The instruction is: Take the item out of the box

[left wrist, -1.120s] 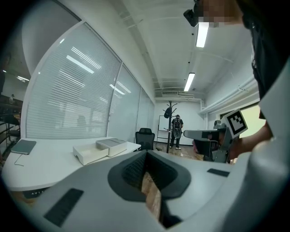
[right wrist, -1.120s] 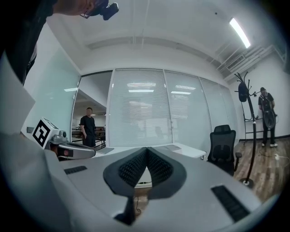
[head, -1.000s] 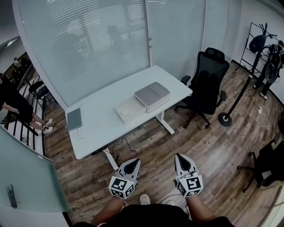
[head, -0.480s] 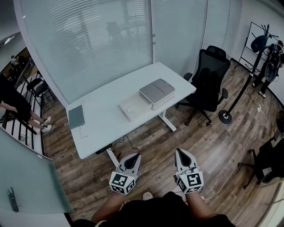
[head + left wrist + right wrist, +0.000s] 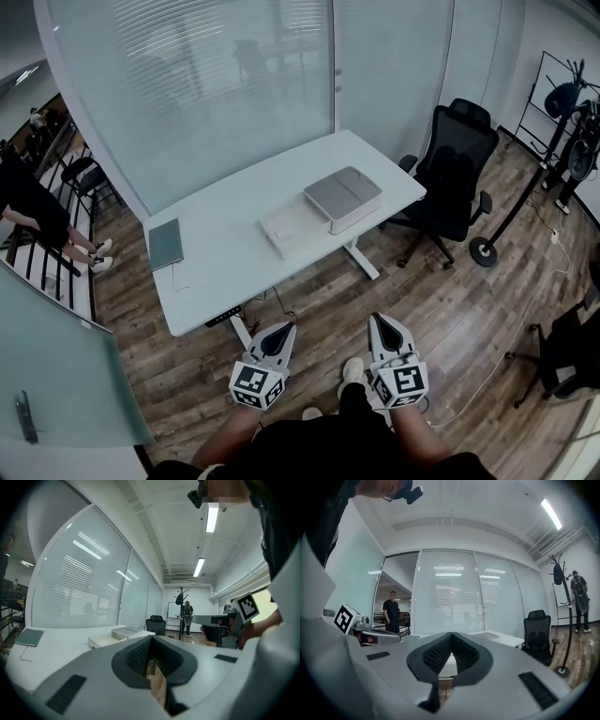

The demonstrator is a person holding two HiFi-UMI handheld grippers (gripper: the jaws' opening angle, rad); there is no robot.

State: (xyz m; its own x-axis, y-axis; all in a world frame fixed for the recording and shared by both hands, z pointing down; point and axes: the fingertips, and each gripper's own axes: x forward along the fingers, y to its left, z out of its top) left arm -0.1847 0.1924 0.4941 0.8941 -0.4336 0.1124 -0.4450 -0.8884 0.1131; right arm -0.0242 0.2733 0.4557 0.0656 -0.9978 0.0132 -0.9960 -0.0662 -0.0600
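Observation:
A pale grey box (image 5: 343,199) lies on the white desk (image 5: 225,253), far ahead of me, with a flat white tray-like part (image 5: 292,228) beside it on the left. From the left gripper view the box (image 5: 125,632) shows small on the desk. Both grippers hang low near my body, well short of the desk. My left gripper (image 5: 280,330) is shut and holds nothing. My right gripper (image 5: 383,324) is shut too, with its ribbed pads (image 5: 440,652) meeting at the tip and nothing between them.
A dark green notebook (image 5: 166,244) lies at the desk's left end. A black office chair (image 5: 458,169) stands right of the desk, a coat stand (image 5: 525,178) further right. Frosted glass walls (image 5: 187,84) run behind the desk. A person (image 5: 28,206) sits at far left; wood floor lies between me and the desk.
The view has shifted: the desk and box sit slightly further right and lower in the head view. Both grippers stay shut, low in front of my body. A foot now shows between them.

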